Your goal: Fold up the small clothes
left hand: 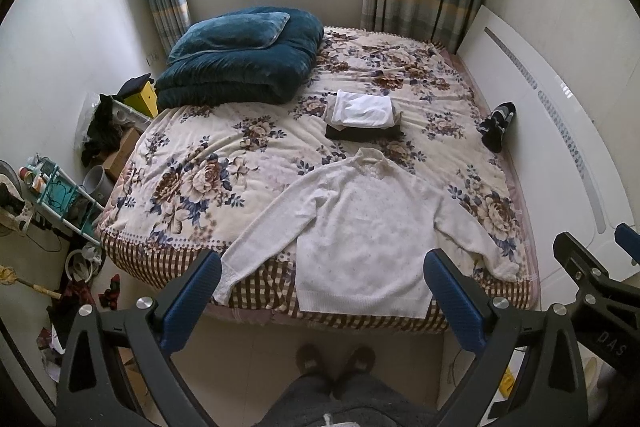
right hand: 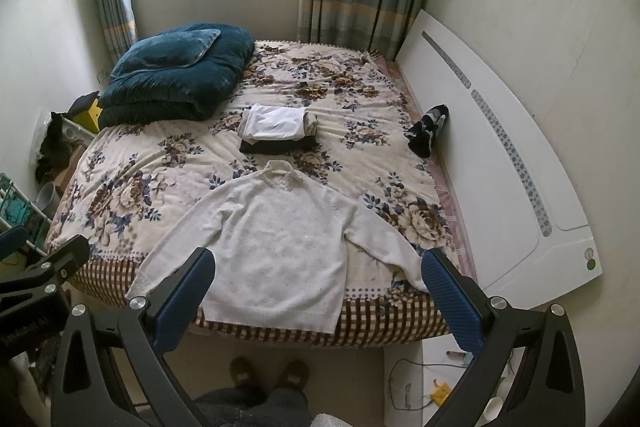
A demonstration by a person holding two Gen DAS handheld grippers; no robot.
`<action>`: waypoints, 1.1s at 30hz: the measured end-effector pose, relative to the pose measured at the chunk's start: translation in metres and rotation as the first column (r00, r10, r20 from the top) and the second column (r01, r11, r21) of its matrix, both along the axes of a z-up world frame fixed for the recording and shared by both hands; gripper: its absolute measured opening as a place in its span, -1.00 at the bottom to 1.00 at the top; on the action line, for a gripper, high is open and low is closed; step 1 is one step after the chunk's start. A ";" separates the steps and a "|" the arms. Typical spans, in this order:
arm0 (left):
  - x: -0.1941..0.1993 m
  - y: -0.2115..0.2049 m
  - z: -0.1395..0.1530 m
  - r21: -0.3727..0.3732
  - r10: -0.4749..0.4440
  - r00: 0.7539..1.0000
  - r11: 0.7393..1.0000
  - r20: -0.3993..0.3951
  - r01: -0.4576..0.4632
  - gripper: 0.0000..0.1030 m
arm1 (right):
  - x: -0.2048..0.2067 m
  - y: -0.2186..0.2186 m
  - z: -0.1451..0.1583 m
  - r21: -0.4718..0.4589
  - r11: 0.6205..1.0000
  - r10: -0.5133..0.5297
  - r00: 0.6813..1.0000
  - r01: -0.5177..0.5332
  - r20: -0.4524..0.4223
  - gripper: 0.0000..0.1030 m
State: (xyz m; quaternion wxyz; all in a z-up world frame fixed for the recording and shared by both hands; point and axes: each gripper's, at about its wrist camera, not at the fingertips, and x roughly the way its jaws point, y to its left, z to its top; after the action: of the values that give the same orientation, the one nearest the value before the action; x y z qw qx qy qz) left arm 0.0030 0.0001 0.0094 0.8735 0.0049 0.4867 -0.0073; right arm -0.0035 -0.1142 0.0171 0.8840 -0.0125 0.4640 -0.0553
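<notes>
White knit sweater (left hand: 360,227) lies spread flat at the near edge of the bed (left hand: 192,163), collar away from you, hem toward you, sleeves angled out to both sides. From the left wrist, your left gripper (left hand: 322,287) hangs above the hem with its fingers wide apart and empty; the left sleeve cuff is just beyond the left finger. A folded stack (left hand: 362,117) sits past the collar.

From the right wrist, your right gripper (right hand: 318,285) is likewise spread and empty, the right cuff by its right finger. Each hand is nearer its own sleeve
</notes>
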 end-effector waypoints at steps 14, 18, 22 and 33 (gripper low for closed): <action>0.005 -0.001 0.003 -0.004 0.000 1.000 1.000 0.005 0.000 0.99 | 0.003 0.000 0.025 0.000 1.000 0.005 1.000 -0.005 0.009 1.00; 0.007 -0.001 0.004 -0.003 0.000 1.000 1.000 0.009 0.000 0.99 | 0.003 0.000 0.025 0.001 1.000 0.004 1.000 -0.005 0.008 1.00; 0.006 -0.001 0.004 -0.004 -0.002 1.000 1.000 0.009 0.002 0.99 | 0.001 0.000 0.023 0.000 1.000 0.005 1.000 -0.005 0.011 1.00; 0.004 0.000 0.003 -0.006 -0.002 1.000 1.000 0.013 0.002 0.99 | -0.001 0.000 0.022 0.001 1.000 0.005 1.000 -0.005 0.014 1.00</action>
State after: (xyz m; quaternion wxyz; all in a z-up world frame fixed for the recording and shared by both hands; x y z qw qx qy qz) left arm 0.0068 -0.0004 0.0126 0.8766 0.0027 0.4812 -0.0095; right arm -0.0042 -0.1141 0.0390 0.8874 -0.0131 0.4577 -0.0529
